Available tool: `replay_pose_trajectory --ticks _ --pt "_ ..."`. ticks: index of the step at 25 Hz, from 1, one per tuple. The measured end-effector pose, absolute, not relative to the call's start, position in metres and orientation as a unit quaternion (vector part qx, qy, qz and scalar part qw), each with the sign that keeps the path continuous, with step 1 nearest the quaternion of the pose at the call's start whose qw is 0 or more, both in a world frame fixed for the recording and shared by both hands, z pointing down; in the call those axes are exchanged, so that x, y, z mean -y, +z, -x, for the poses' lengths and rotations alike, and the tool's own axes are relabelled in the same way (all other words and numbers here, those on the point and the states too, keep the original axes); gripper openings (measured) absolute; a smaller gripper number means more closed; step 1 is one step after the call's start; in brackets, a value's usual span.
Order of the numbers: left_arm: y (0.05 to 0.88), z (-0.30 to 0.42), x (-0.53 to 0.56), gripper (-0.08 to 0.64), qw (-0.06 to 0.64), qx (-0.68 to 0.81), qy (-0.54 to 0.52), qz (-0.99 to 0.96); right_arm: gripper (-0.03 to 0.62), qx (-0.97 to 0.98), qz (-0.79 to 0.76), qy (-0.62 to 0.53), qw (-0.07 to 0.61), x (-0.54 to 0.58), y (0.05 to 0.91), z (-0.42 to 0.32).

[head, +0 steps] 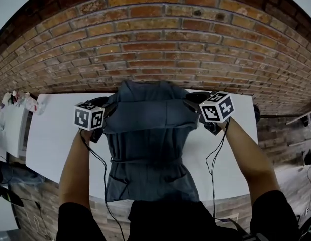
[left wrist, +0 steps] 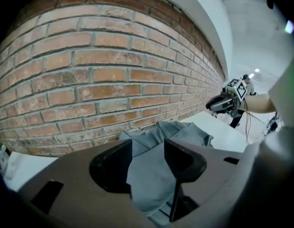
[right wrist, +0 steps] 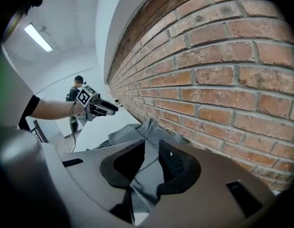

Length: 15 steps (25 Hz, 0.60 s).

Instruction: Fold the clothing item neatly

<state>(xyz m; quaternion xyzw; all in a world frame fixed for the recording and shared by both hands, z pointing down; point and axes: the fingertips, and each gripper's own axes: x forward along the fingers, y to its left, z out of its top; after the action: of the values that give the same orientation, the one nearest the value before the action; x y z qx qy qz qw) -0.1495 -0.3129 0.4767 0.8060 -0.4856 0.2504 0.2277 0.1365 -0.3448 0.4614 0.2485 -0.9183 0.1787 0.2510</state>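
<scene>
A grey-blue garment [head: 145, 149] is laid lengthwise at the middle of a white table [head: 55, 134], its far end doubled over beside the brick wall [head: 155, 44]. The left gripper [left wrist: 147, 161] is held at the fold's left end, jaws wide apart, cloth seen between them unpinched. The right gripper [right wrist: 151, 163] is held at the right end, jaws narrowly parted over cloth

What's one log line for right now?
grey garment: on white table, upper part folded over | left gripper: open, garment between jaws | right gripper: open, garment between jaws
</scene>
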Motion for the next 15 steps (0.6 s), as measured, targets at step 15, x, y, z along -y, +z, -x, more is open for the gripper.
replay_pose_trajectory --ticks 15 --pt "0.567 0.167 0.407 0.201 0.210 0.445 0.403 -0.772 0.164 0.884 -0.250 0.194 0.345 0.449 0.549 -0.084"
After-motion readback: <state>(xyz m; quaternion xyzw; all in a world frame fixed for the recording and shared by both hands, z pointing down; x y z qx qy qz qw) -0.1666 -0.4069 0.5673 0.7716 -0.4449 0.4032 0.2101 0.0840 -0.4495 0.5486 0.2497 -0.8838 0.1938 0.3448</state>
